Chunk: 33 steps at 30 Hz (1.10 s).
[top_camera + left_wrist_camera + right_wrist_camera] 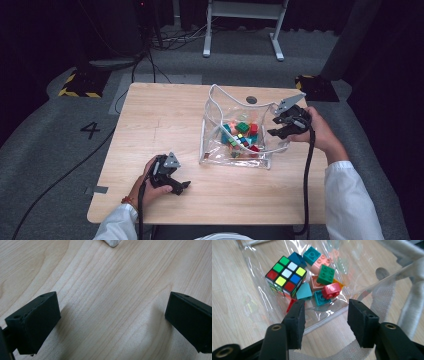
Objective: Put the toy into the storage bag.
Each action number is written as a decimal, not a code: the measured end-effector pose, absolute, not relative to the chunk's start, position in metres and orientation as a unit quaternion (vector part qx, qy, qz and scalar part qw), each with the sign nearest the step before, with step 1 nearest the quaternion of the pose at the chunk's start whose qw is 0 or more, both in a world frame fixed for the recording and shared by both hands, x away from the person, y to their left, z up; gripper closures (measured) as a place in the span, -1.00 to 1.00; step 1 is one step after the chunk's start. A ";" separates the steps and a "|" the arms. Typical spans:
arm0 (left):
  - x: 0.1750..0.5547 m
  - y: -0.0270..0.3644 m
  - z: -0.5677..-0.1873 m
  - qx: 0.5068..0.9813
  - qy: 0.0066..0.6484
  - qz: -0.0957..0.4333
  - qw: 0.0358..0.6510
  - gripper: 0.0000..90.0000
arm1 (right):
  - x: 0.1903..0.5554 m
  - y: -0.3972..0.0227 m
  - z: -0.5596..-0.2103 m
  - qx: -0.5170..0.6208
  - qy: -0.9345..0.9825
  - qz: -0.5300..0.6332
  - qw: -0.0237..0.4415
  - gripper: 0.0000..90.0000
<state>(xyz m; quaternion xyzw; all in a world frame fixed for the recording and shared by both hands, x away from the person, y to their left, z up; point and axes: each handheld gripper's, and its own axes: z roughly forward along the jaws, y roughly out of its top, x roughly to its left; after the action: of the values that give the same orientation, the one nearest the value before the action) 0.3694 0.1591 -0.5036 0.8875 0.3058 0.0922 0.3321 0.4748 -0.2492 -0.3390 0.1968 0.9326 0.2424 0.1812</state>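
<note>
Clear plastic pouch with white webbing trim stands open on the wooden table, right of centre; all places below are given from this pouch.

Inside the pouch: a Rubik's cube and a heap of toy building bricks (teal, green, red, pink, orange). A green 4-stud brick sits on top of the heap, and a red brick lies just beside it. The cube is against the bricks, on the side away from the webbing strap.

Right gripper at the pouch's right edge, at the rim. Its 2 jaws stand partly apart, pads pressing on nothing; the clear wall and its lower seam lie beyond the tips.

Left gripper rests on the table, near the pouch's front-left corner but apart from it. Jaws wide, bare wood between them.
</note>
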 end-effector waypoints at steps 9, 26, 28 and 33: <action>0.369 0.159 -0.504 0.887 0.306 0.093 0.333 -1.00 | 0.462 -0.255 -0.329 0.222 0.908 0.286 0.211 -0.34; 0.369 0.159 -0.504 0.888 0.306 0.092 0.332 -1.00 | 0.441 -0.284 -0.320 0.275 0.853 0.360 0.259 -0.53; 0.369 0.159 -0.504 0.887 0.306 0.093 0.333 -1.00 | 0.438 -0.287 -0.319 0.283 0.847 0.364 0.265 -0.53; 0.369 0.159 -0.504 0.888 0.306 0.092 0.332 -1.00 | 0.428 -0.293 -0.318 0.285 0.837 0.375 0.277 -0.55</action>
<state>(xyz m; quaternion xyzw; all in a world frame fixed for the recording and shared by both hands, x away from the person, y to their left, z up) 0.3694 0.1591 -0.5036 0.8875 0.3059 0.0921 0.3319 0.4280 -0.2930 -0.3181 0.2854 0.8374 0.3751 0.2770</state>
